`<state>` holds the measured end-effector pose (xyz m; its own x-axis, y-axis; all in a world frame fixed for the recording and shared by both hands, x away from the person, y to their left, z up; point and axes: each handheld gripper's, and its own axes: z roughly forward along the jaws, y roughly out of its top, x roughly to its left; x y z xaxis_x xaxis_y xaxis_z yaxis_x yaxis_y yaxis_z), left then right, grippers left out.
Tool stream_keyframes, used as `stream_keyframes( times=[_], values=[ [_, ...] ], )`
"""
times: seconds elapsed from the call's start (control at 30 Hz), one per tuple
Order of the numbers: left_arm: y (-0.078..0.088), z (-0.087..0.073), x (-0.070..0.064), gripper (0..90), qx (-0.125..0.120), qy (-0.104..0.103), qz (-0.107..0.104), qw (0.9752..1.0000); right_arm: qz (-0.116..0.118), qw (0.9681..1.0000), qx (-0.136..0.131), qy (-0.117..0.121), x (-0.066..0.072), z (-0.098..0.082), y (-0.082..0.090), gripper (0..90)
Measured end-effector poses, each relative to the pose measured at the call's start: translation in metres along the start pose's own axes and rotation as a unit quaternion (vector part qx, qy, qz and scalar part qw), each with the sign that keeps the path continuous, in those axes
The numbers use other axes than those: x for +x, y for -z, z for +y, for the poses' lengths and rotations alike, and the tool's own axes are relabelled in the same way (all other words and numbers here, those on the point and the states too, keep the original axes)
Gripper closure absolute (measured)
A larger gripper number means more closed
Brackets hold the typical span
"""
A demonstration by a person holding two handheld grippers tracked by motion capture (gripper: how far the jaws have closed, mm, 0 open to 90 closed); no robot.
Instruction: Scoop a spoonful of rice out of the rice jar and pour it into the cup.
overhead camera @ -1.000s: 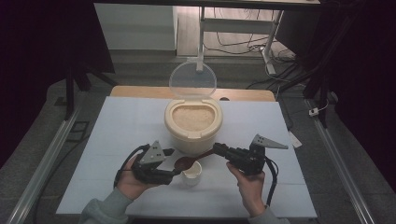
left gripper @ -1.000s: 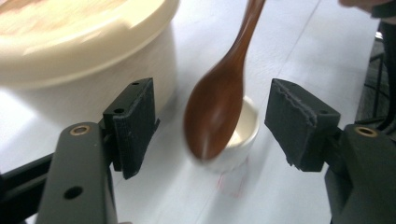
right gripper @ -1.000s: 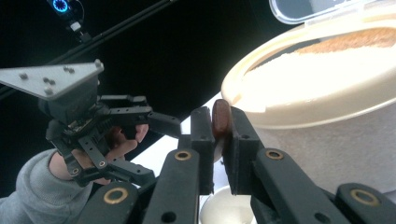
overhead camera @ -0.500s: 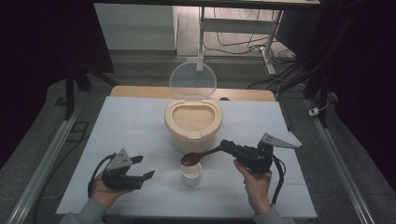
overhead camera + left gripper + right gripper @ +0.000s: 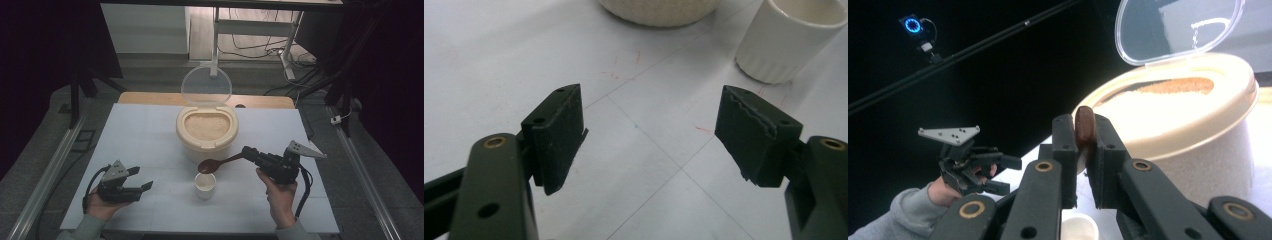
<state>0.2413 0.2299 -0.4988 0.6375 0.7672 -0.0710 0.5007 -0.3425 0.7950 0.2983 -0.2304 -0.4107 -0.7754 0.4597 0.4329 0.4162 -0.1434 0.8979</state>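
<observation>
Spoon (image 5: 216, 163) over cup (image 5: 205, 185) — left gripper (image 5: 146, 186) apart, near table's (image 5: 140, 130) front edge

Bare table (image 5: 145, 145) left (cup (image 5: 205, 184) centre)

No legible text, label, brand, number or sign anywhere.

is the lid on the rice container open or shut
Open: the clear lid stands upright behind the rim of the rice container, leaving the rice uncovered.
</observation>
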Motion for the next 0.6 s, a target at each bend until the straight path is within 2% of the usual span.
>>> stream_keyframes(
  times=[0.13, 0.37, 0.43, 0.47, 0.53, 0.6],
  values=[
    [0.000, -0.002, 0.002, 26.6, 0.003, 0.007, 0.000, 1.0000, -0.003, 0.9999, -0.014, 0.008, 0.002, 0.008, 0.005, 82.9],
    [-0.004, -0.001, 0.000, 24.4, 0.014, 0.006, -0.002, 0.9999, -0.018, 0.9991, -0.037, 0.013, -0.002, 0.028, 0.007, 82.9],
    [-0.005, -0.002, 0.000, 24.0, 0.017, 0.005, -0.001, 0.9998, -0.033, 0.9983, -0.040, 0.025, -0.003, 0.037, 0.004, 82.9],
    [-0.005, -0.002, 0.000, 24.0, 0.017, 0.005, -0.001, 0.9998, -0.033, 0.9983, -0.040, 0.025, -0.003, 0.037, 0.004, 82.9],
    [-0.005, -0.002, 0.000, 24.0, 0.017, 0.004, 0.003, 0.9998, -0.060, 0.9964, -0.044, 0.041, -0.007, 0.050, -0.002, 82.9],
    [-0.005, -0.003, 0.001, 24.1, 0.016, 0.007, 0.003, 0.9999, -0.066, 0.9959, -0.046, 0.042, -0.008, 0.054, -0.004, 82.9]
  ],
)
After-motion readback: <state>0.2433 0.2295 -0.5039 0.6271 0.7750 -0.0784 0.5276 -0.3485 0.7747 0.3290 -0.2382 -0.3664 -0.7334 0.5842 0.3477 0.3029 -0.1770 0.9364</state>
